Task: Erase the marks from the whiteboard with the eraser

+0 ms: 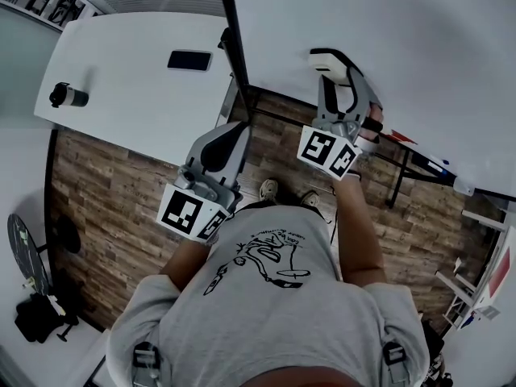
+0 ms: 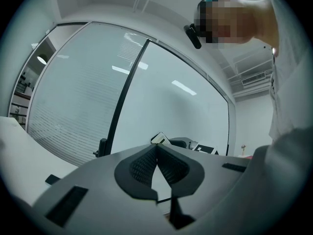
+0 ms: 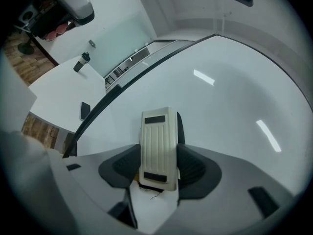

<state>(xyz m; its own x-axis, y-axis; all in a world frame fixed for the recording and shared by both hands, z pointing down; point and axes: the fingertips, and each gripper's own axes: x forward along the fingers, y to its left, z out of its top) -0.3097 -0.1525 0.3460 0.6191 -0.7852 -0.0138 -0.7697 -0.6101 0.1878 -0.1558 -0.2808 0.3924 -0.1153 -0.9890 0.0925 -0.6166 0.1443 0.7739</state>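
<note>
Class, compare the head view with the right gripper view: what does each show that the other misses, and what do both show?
Head view only: the person's shoes on the wooden floor, and the marker cube on the right hand-held gripper.
Right gripper view only: the ribbed back of the eraser, clamped between that gripper's pads, and light reflections on the whiteboard.
Both: the eraser, the whiteboard, and the white table with the phone and the cup.
</note>
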